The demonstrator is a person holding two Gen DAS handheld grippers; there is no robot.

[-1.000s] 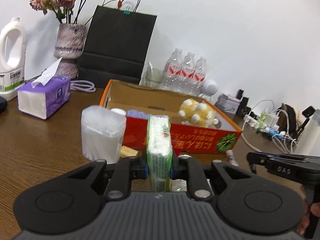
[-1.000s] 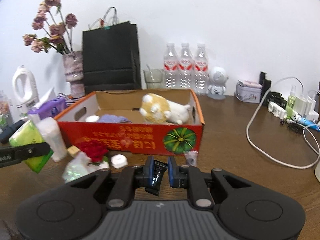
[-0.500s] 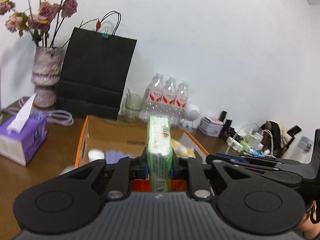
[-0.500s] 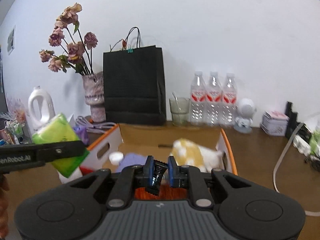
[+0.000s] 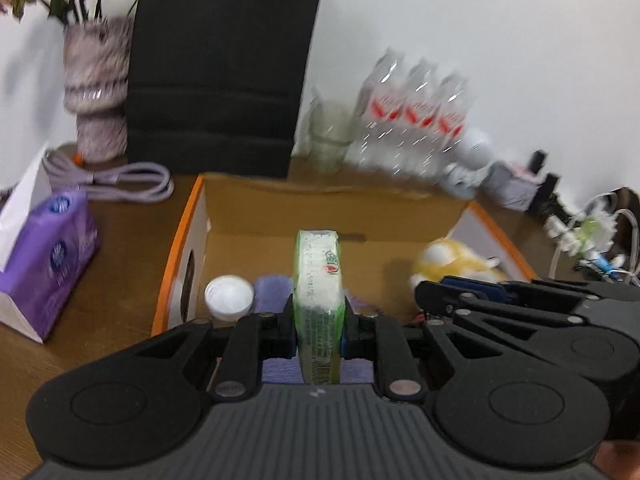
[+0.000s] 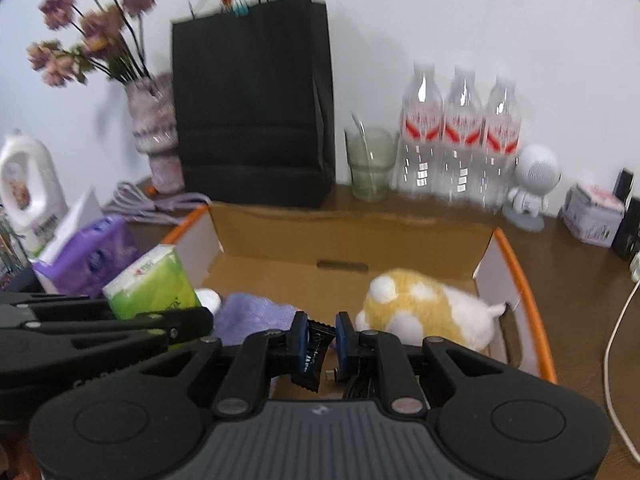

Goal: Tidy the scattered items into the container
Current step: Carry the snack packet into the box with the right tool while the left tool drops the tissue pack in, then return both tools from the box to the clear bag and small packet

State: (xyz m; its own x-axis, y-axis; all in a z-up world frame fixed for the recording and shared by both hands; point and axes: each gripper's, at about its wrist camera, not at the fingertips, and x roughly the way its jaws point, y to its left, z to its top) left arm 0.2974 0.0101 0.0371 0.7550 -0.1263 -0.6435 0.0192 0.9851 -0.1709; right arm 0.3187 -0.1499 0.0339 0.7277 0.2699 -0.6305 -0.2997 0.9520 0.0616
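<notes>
The open orange cardboard box (image 5: 182, 240) (image 6: 528, 292) holds a yellow-and-white plush toy (image 6: 424, 308) (image 5: 452, 258), a purple cloth (image 6: 252, 316) and a white cap (image 5: 229, 296). My left gripper (image 5: 319, 320) is shut on a green tissue pack (image 5: 319, 280), held upright over the box's near left part; the pack also shows in the right wrist view (image 6: 154, 284). My right gripper (image 6: 320, 340) is shut on a small black sachet (image 6: 314, 354), over the box's near edge beside the plush toy.
A purple tissue box (image 5: 44, 256) lies left of the box. Behind stand a black paper bag (image 6: 252, 112), a flower vase (image 6: 156, 140), a glass (image 6: 368, 164), three water bottles (image 6: 456, 136), a white robot figure (image 6: 532, 184) and a tin (image 6: 592, 216). Cables lie at right.
Both grippers have moved forward and lowered over the box with their loads still held. The box interior now fills the views.
</notes>
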